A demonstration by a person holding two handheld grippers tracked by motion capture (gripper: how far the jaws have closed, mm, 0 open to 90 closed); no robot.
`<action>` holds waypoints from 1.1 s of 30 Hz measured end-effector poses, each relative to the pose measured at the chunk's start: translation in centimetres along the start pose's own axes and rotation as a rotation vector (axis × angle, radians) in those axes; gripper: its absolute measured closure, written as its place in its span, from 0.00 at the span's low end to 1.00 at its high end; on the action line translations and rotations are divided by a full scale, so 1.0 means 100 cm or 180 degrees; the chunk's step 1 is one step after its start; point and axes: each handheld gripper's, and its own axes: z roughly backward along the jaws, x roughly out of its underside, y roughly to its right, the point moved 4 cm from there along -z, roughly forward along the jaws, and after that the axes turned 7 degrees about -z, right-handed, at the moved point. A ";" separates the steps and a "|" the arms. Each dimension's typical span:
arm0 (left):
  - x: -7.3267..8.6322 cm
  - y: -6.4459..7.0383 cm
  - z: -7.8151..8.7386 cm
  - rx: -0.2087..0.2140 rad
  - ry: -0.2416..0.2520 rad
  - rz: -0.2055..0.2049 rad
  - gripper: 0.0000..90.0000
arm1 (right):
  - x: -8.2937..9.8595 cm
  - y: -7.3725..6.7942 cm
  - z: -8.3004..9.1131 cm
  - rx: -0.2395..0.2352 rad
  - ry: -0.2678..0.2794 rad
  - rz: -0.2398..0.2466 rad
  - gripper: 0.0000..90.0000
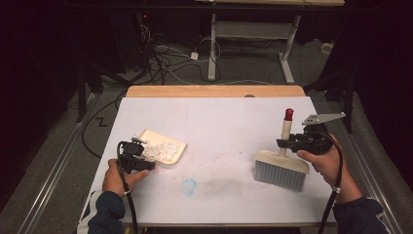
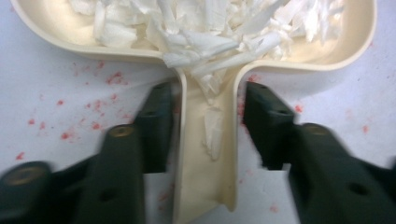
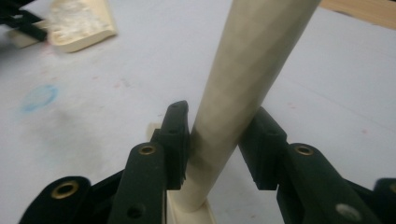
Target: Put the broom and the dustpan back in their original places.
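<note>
Item: cream dustpan (image 1: 163,146), lying flat on the white worktop (image 1: 219,122), at about 9 o'clock from the worktop's middle. Pan end points toward 2 o'clock, handle toward 8 o'clock. Contents: a heap of white paper shreds (image 1: 163,150) in the pan; in the left gripper view the shreds (image 2: 210,28) spill down into the channel of the dustpan handle (image 2: 205,154).

Item: left tool (image 1: 138,158), held in the person's left hand (image 1: 117,178) at the dustpan's handle end. State: jaws straddle the handle, one on each side; the left-hand jaw lies against it, the right-hand jaw stands just off it. Narrow, not fully clamped.

Item: hand brush (image 1: 282,168), cream head with grey bristles, at about 4 o'clock from the worktop's middle. Bristles rest on the worktop; the brush handle (image 1: 286,131) rises nearly upright, tilted slightly, with a red tip (image 1: 289,114).

Item: right tool (image 1: 292,142), held in the person's right hand (image 1: 324,161). State: closed on the brush handle (image 3: 233,107), both jaws pressed against it low on the shaft, above the head.

Surface marks: blue smudge (image 1: 189,185) near the 6 o'clock edge; grey dusty patch (image 1: 226,184) beside it; red specks (image 2: 93,107) around the dustpan handle.

Spacing: dustpan and brush well apart.
</note>
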 end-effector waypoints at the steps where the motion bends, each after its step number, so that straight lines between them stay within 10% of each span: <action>1: 0.000 0.002 0.000 0.0016 -0.0004 -0.0011 0.46 | -0.002 0.002 -0.003 0.0018 0.0021 -0.0007 0.72; 16: 0.007 0.033 0.004 0.0011 0.0075 -0.0357 0.28 | -0.022 0.021 -0.034 0.0531 0.0219 -0.0160 0.72; 22: 0.009 0.034 0.017 -0.0211 0.0497 -0.0573 0.21 | -0.022 0.031 -0.043 0.0604 0.0239 -0.0266 0.72; 33: 0.021 0.050 0.030 -0.0610 0.1314 -0.1339 0.22 | -0.024 0.043 -0.059 0.0781 0.0239 -0.0371 0.71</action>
